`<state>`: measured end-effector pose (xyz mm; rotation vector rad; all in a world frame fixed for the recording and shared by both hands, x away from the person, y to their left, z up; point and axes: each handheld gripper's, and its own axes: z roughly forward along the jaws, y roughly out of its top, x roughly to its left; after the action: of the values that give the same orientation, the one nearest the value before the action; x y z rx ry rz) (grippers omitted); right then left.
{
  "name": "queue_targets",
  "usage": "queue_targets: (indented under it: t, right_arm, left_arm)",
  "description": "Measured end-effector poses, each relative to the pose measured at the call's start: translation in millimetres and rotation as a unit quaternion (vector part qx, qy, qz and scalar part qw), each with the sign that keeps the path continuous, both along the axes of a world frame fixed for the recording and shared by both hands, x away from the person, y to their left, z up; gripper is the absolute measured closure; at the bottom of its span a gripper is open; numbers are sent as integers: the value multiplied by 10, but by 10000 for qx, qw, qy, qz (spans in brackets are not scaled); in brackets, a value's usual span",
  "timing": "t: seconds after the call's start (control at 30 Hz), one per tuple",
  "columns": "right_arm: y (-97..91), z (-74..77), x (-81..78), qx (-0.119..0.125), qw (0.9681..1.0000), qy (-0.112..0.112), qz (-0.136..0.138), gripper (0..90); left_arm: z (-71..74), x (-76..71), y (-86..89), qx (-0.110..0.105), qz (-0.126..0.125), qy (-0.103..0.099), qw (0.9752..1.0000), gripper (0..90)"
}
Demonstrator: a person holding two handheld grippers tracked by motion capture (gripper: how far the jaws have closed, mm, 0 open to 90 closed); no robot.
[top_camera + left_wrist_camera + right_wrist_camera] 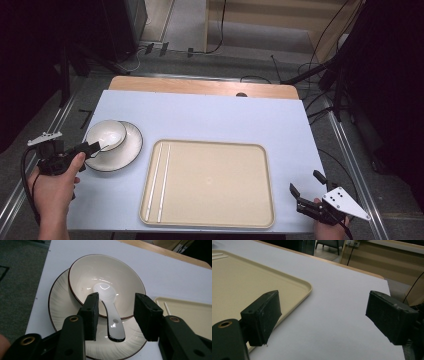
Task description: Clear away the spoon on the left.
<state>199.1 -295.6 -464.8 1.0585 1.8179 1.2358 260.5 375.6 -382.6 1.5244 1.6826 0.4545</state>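
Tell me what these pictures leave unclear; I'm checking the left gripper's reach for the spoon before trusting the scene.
- Spoon: whether the left gripper fingers touch its handle is unclear in the left gripper view; a gap shows on the other side.
- Plate: near rim hidden by the fingers in the left gripper view.
- Two thin white sticks on the tray: too small to identify in the high view.
- Right gripper: body cut off by the bottom edge.
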Motion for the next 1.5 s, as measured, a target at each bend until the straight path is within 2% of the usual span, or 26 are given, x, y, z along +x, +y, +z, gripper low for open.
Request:
queue_targets:
  t: [0.07,0.13,0.2,0.27,0.37,0.47,0.63,0.73,0.97,1.13,1.3,1.37,1.5]
  right_arm:
    - [3,-1,0,-8,10000,0,1,130]
    - [4,1,-3,-14,10000,-5,2,130]
    - [1,2,-5,-5,10000,-5,-5,130]
    - [-2,1,-4,-3,10000,2,-13,130]
    - [2,-1,-3,-20,10000,2,-14,130]
    - [4,-1,-3,-25,10000,-4,-7,130]
    - [3,0,-4,-23,10000,-6,-7,130]
    - [3,0,-7,-16,10000,-1,-15,130]
    - [10,-3,-4,-35,10000,6,14,130]
    - [12,-6,-3,-37,10000,9,15,130]
    - [11,-10,2,-23,10000,25,9,130]
    - [7,-11,3,-18,10000,16,4,130]
    - [-6,-12,1,8,10000,21,-20,130]
  left_arm:
    - [-16,4,6,-72,47,103,9999,591]
    - [-30,8,8,-14,76,214,9997,619]
    - [-46,11,15,-67,67,290,9995,638]
    - [-67,19,20,-189,44,358,9992,655]
    - [-96,30,42,-483,-25,491,9976,701]
    - [-103,26,50,-541,17,521,9972,744]
    - [-94,19,30,-485,-27,476,9977,785]
    - [-86,20,11,-498,-30,419,9979,852]
    - [-102,26,-32,-163,-116,321,9993,855]
    - [-103,18,-45,-104,-132,291,9994,859]
    - [-98,-6,-59,-74,-123,119,9998,862]
    - [-76,-27,-57,-107,-156,22,9998,864]
    - [-22,-72,-60,-43,-122,-162,9998,865]
